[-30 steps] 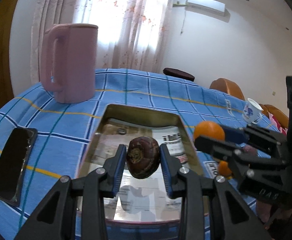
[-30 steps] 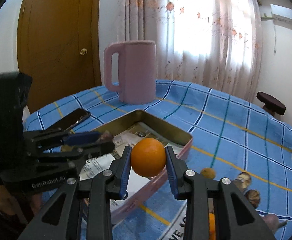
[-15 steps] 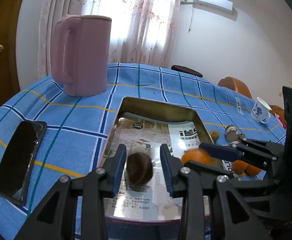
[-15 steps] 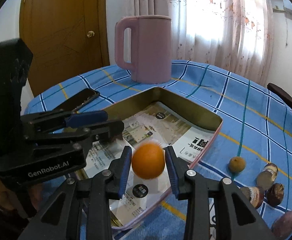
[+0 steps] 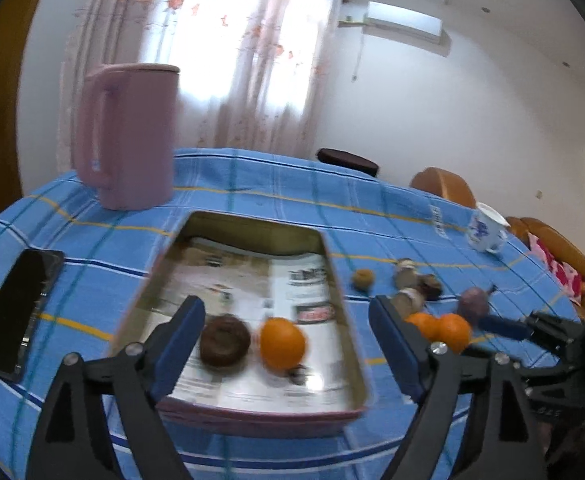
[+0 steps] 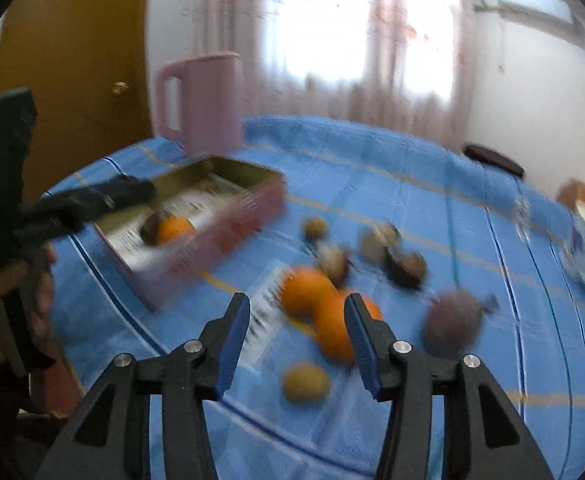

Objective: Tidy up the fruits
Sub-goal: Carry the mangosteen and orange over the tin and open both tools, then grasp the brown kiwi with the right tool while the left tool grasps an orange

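Metal tin [image 5: 344, 316] holds a brown fruit [image 5: 224, 340] and an orange [image 5: 282, 344]; we note left gripper [image 5: 288, 344] and right gripper [image 6: 296, 338] jaws opening, both empty.

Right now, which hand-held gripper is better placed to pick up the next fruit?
Right hand-held gripper: open, opening, empty, facing the two oranges on the cloth. The left is over the tin.

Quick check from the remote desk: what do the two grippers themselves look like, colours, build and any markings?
Both match: the left gripper and right gripper have black plastic scissor-style linkages with silver pivot bolts, each carrying two long fingers faced with blue pads. In the right wrist view the left unit's tall black body is visible. Embossed lettering on the right unit's side is too blurred to read. No cables or sleeves show.
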